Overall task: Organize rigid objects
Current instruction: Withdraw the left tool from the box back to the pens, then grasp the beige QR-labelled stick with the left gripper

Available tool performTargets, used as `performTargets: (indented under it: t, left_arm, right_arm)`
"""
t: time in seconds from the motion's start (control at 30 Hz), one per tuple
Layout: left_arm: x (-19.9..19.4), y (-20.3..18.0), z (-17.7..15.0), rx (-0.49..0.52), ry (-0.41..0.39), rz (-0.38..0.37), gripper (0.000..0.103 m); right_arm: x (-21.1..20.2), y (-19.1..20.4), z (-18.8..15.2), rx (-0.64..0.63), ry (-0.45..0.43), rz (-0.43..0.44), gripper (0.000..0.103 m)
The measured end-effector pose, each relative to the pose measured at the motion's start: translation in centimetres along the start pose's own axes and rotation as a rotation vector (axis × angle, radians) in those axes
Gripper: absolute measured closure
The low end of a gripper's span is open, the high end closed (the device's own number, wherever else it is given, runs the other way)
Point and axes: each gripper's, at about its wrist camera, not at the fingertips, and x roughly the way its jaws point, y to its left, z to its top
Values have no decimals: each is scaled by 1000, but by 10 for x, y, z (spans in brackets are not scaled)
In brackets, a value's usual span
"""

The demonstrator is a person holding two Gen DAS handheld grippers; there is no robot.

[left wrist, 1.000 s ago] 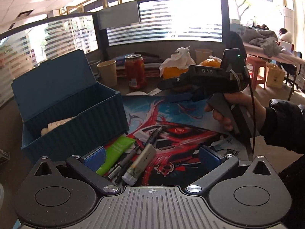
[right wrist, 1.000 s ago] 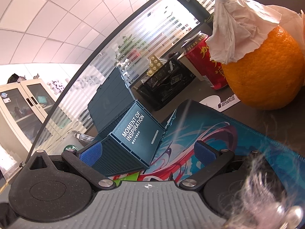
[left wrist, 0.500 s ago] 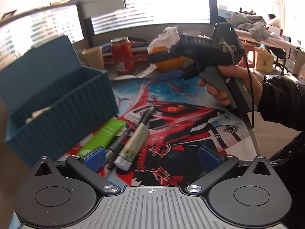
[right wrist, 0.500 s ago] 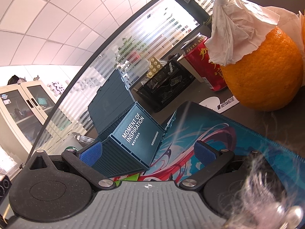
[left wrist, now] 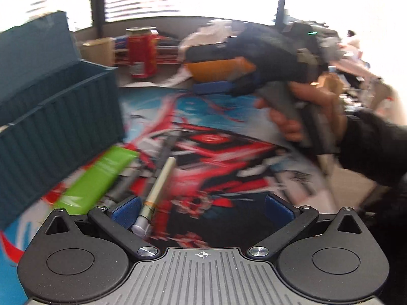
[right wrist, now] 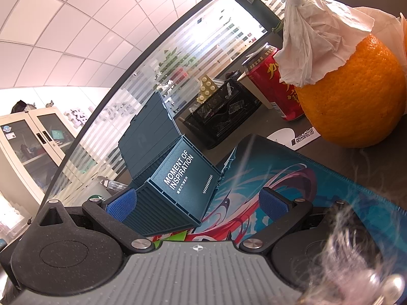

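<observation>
A dark blue storage box [left wrist: 58, 117] with its lid up stands at the left of the printed mat [left wrist: 229, 152]. In front of it lie a green tube [left wrist: 99, 175], dark pens [left wrist: 162, 150] and a beige tube [left wrist: 157, 190]. My left gripper [left wrist: 202, 208] is open, low over the mat, its left pad beside the beige tube's cap. The right gripper [left wrist: 216, 86], held by a hand, hovers at the mat's far side. In the right wrist view the right gripper [right wrist: 197, 203] is open, tilted, facing the box [right wrist: 178, 178].
A red can [left wrist: 141, 50] and a paper cup [left wrist: 98, 50] stand behind the mat. An orange [right wrist: 353, 96] capped with crumpled tissue sits by the can [right wrist: 272, 86]. A black mesh basket [right wrist: 221, 111] is behind the box. A dark sleeve [left wrist: 374, 150] fills the right side.
My left gripper has dropped and moved forward toward the beige tube and pens; the view is motion-blurred. The right gripper has barely moved.
</observation>
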Motion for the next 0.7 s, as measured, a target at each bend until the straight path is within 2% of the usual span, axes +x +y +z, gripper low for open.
performTargets:
  t: [0.07,0.13,0.33,0.7]
  left_arm:
    - [-7,-6,0,16,-15,-40,0]
    - [-10,-12,2,31,-23,-39,0]
    - [3,-18,7,28,16,8,0]
    - [20,-8,6,5,58,31,0]
  right_arm:
    - [0,1,0,-1,4,4,0]
    - [1,1,-1,-1,8,5,0]
    - [1,2,-1,0,7,4,0]
    - [1,2,0,2,5,4,0]
